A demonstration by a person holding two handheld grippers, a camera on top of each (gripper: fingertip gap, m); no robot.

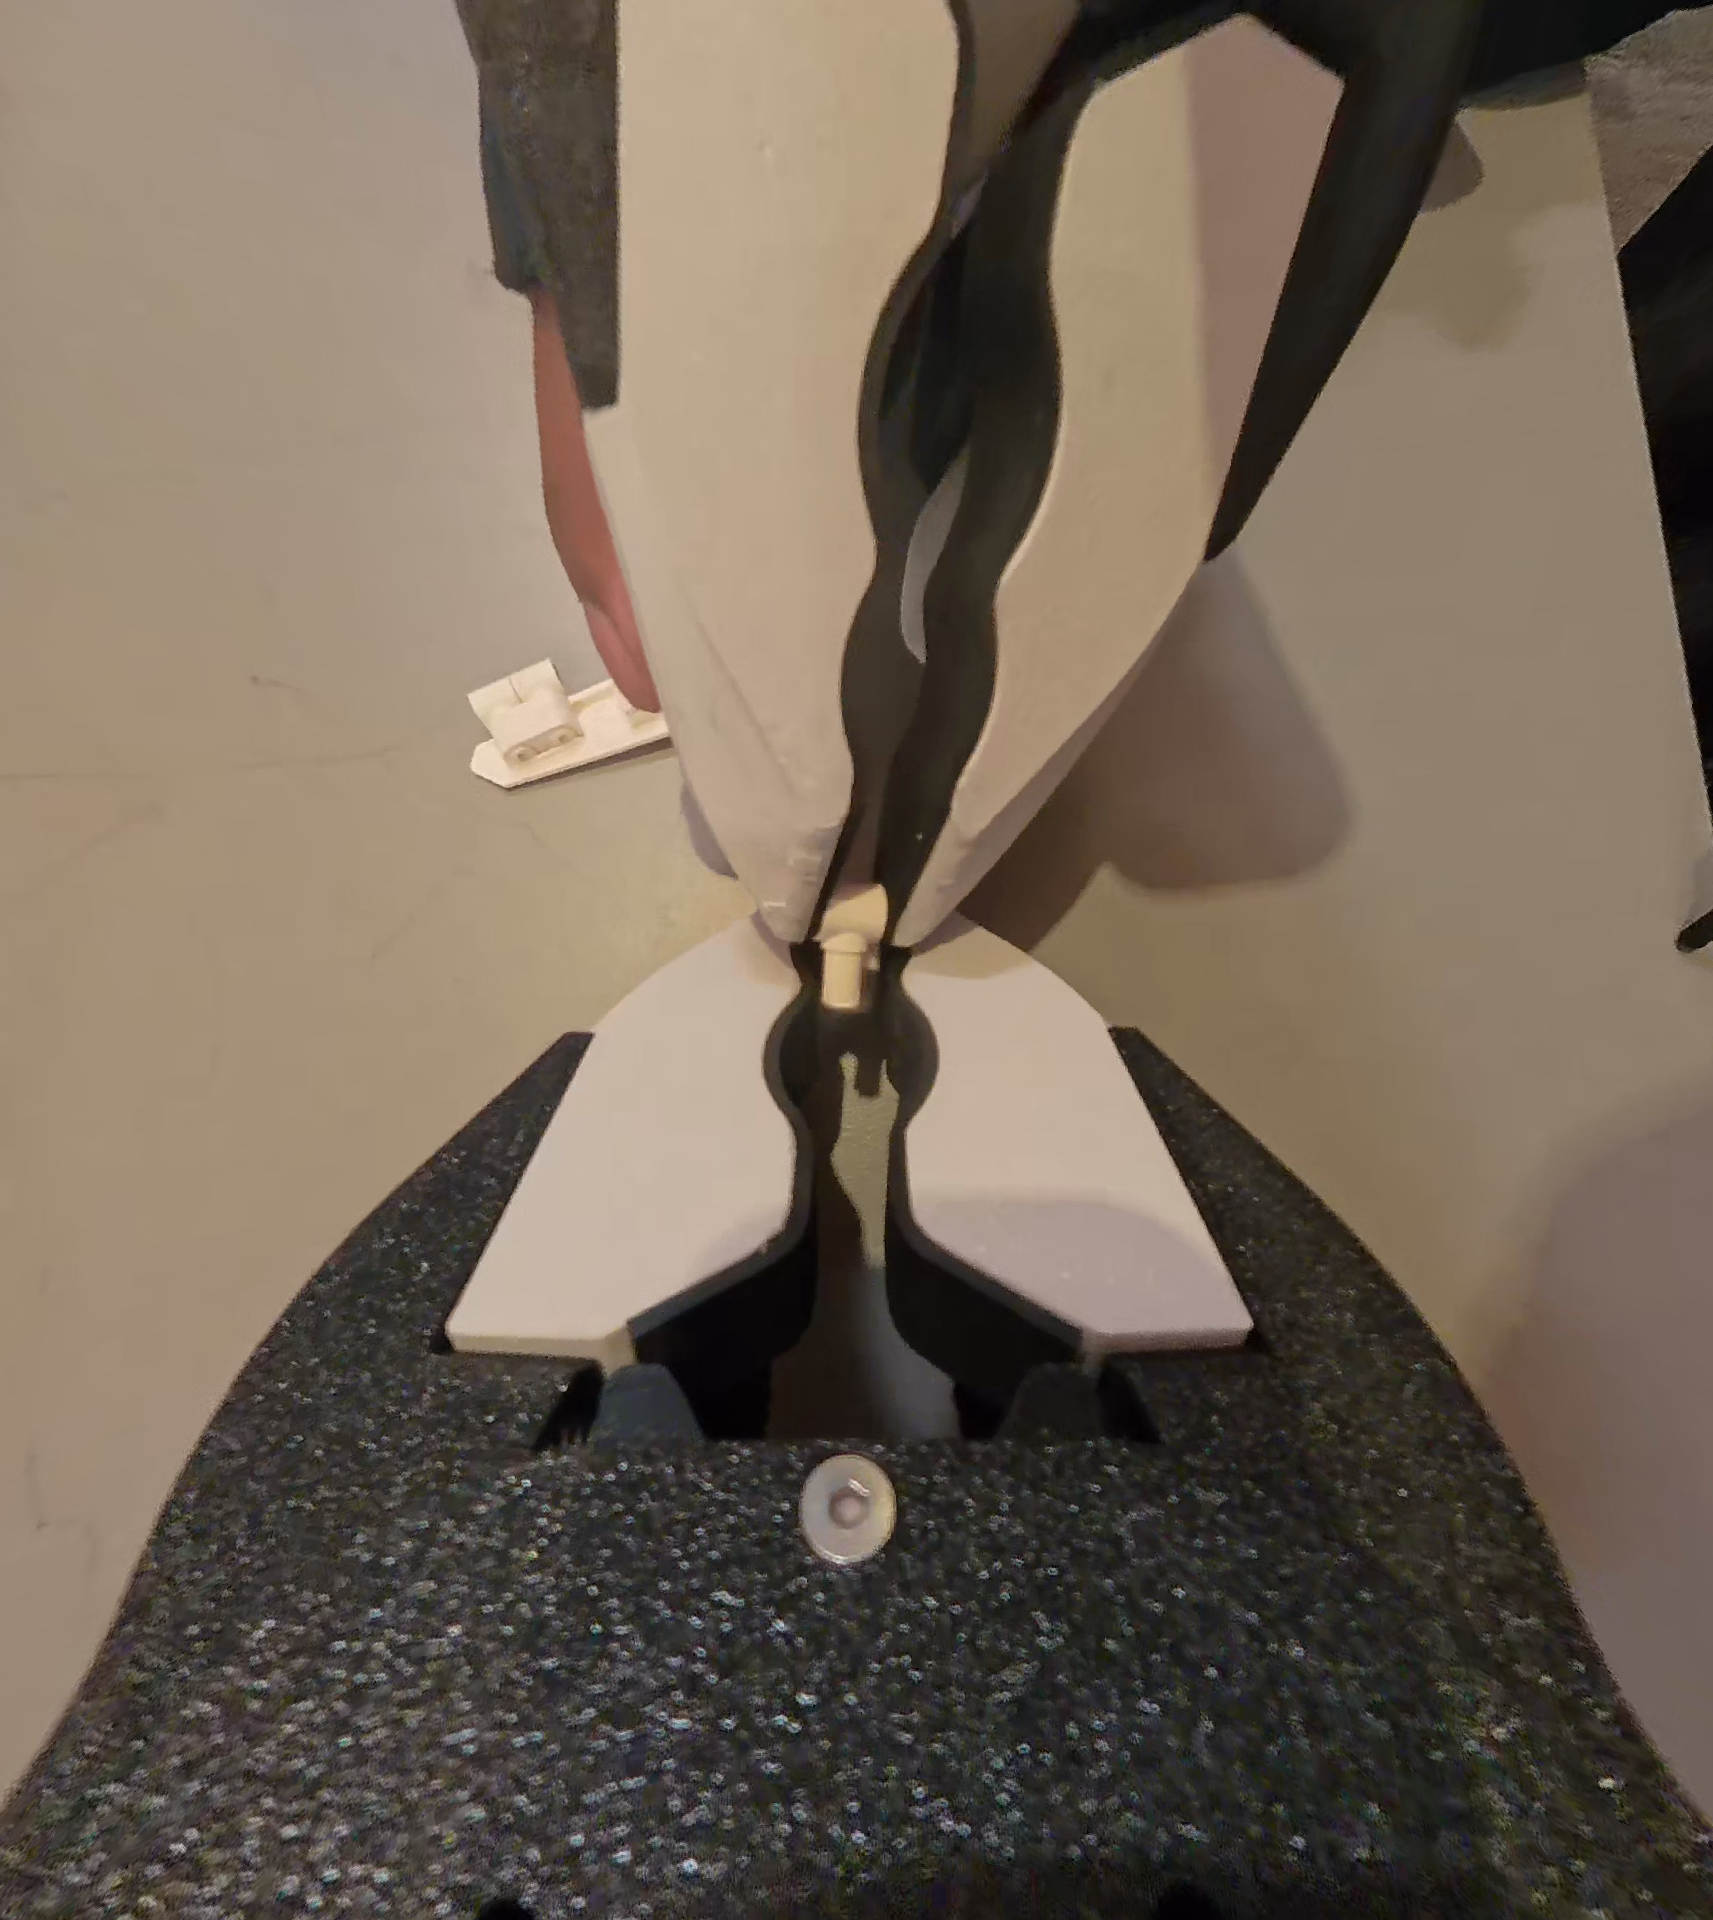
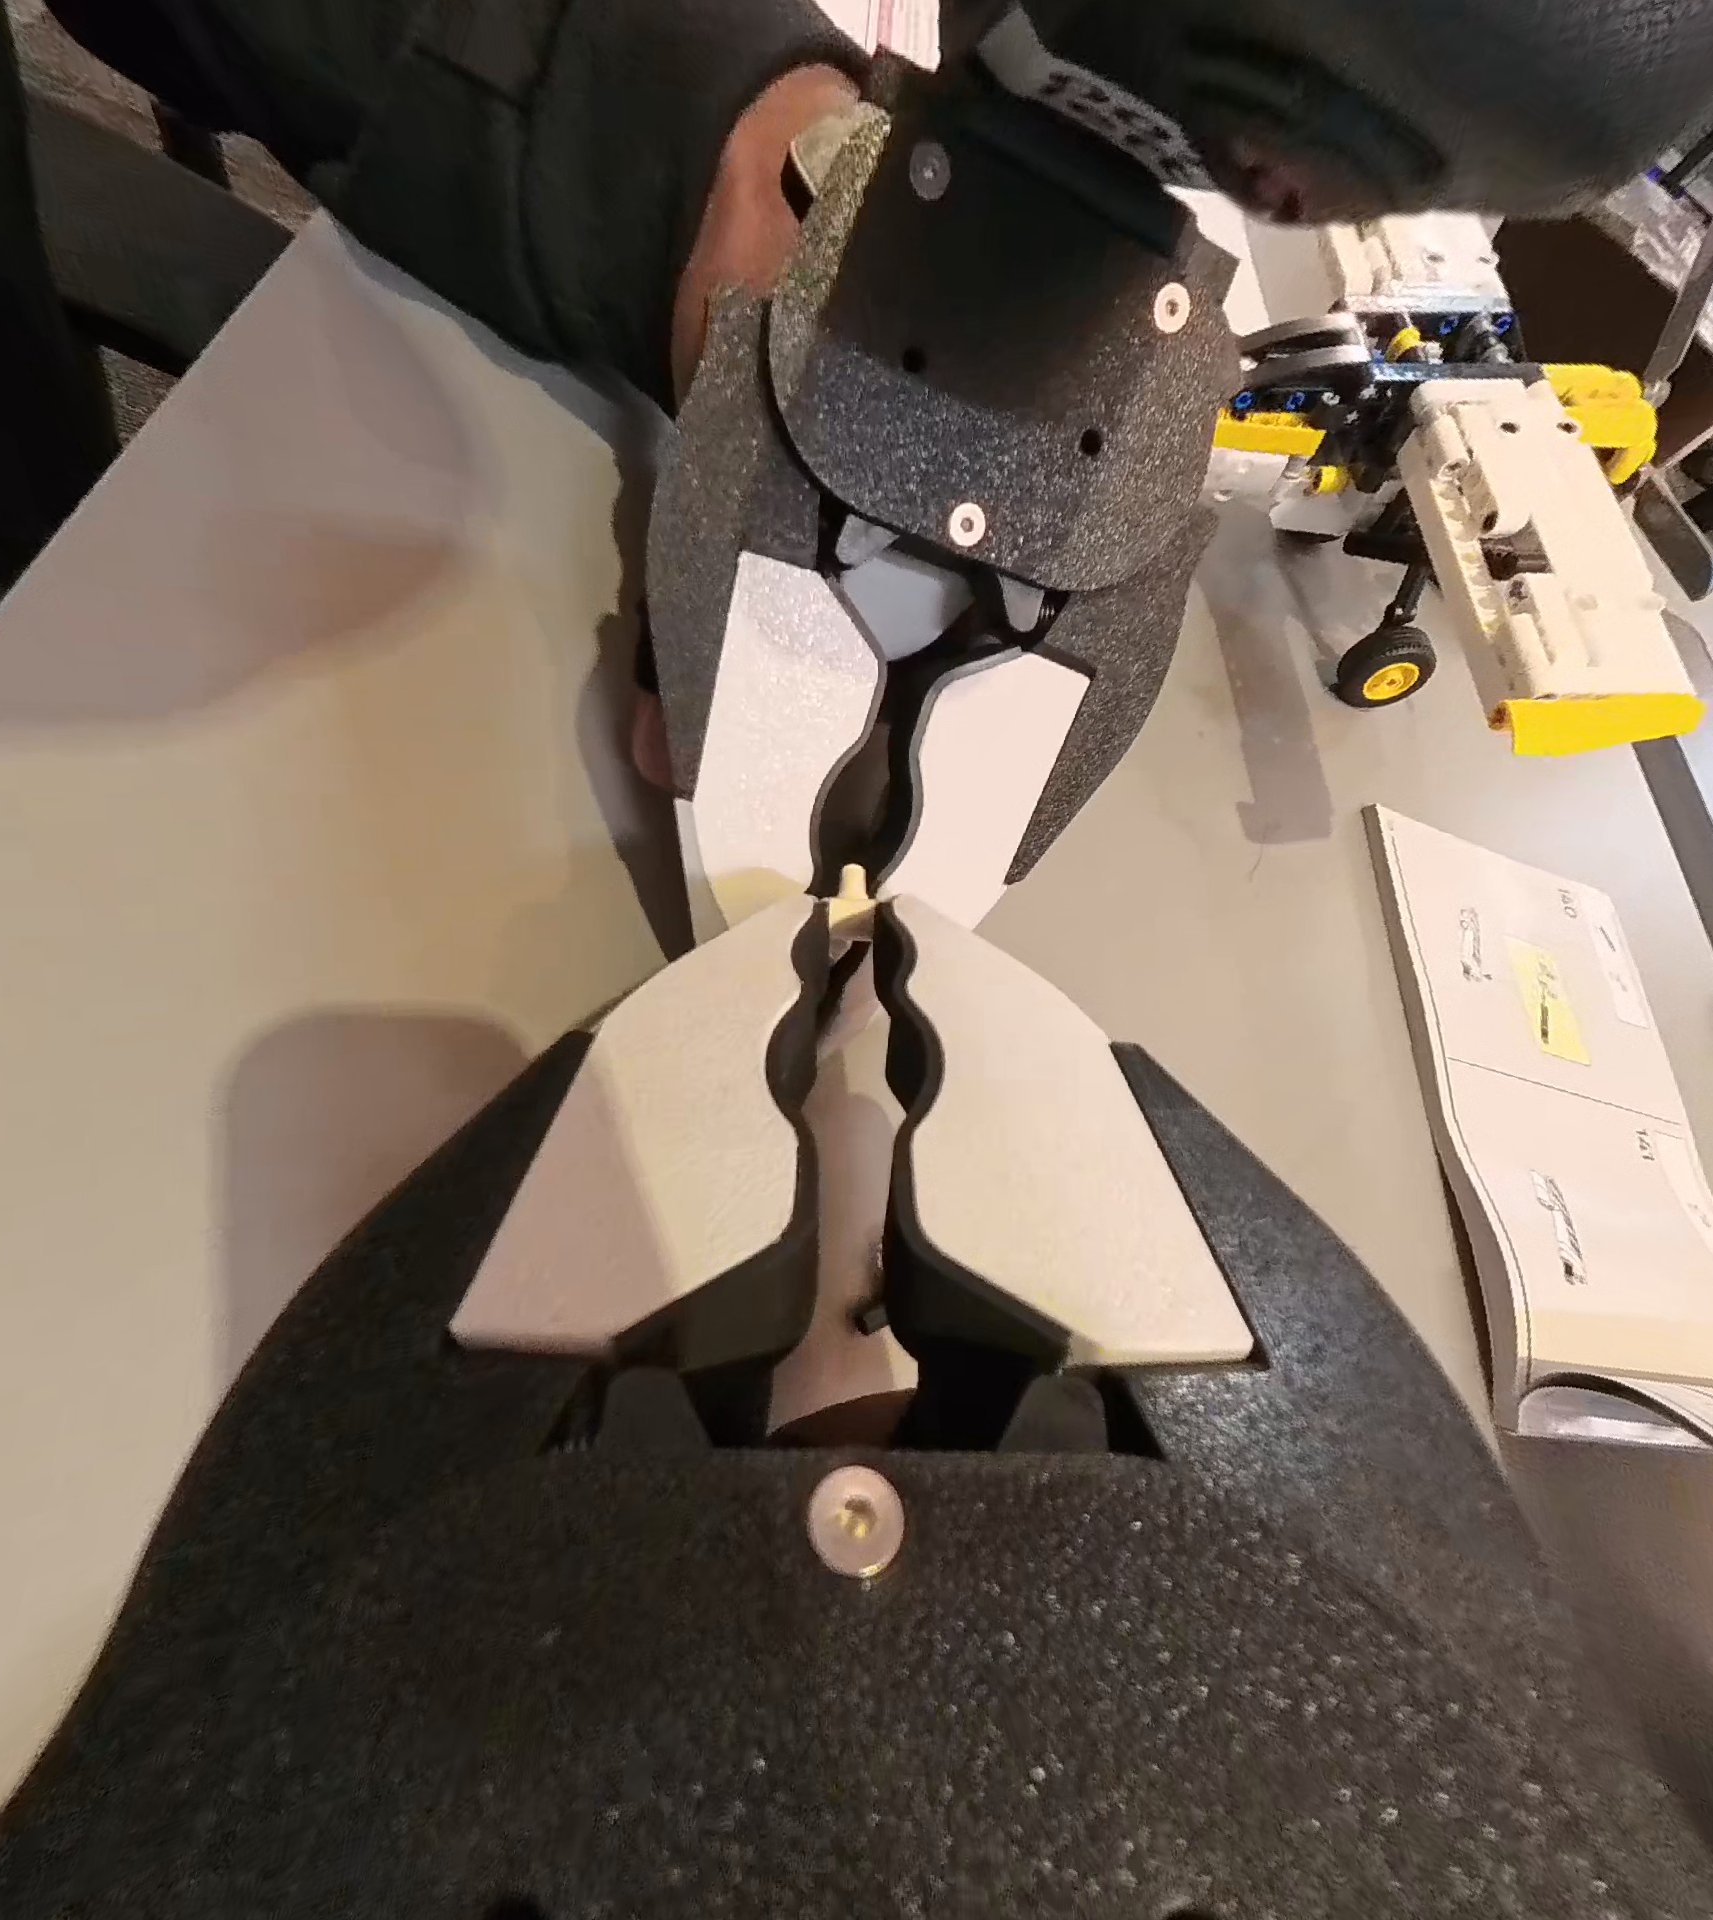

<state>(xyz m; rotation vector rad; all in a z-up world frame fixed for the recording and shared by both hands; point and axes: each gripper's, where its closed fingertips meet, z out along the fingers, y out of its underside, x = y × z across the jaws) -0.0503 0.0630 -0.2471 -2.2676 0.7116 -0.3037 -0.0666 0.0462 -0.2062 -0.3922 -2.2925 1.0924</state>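
My two grippers meet tip to tip above a pale table [image 1: 156, 935]. My right gripper [image 2: 847, 923] is shut on a small cream block [image 2: 844, 916]. It comes down from the top of the left wrist view [image 1: 857, 906], with the block [image 1: 862, 912] between its tips. A short cream pin [image 1: 844, 977] sticks out of the block and lies between the tips of my left gripper [image 1: 847, 961]. A thin dark gap shows beside the pin, so those pads stand just off it. In the right wrist view my left gripper [image 2: 852, 885] flanks the pin's tip [image 2: 852, 878].
A flat cream part with a raised block [image 1: 561, 727] lies on the table to the left, by a person's finger [image 1: 582, 540]. At the right are a yellow, white and black brick-built vehicle [image 2: 1475, 540] and an open booklet [image 2: 1579, 1122]. A person in dark clothing [image 2: 519, 156] leans in behind. Left tips to right tips: about 4 cm.
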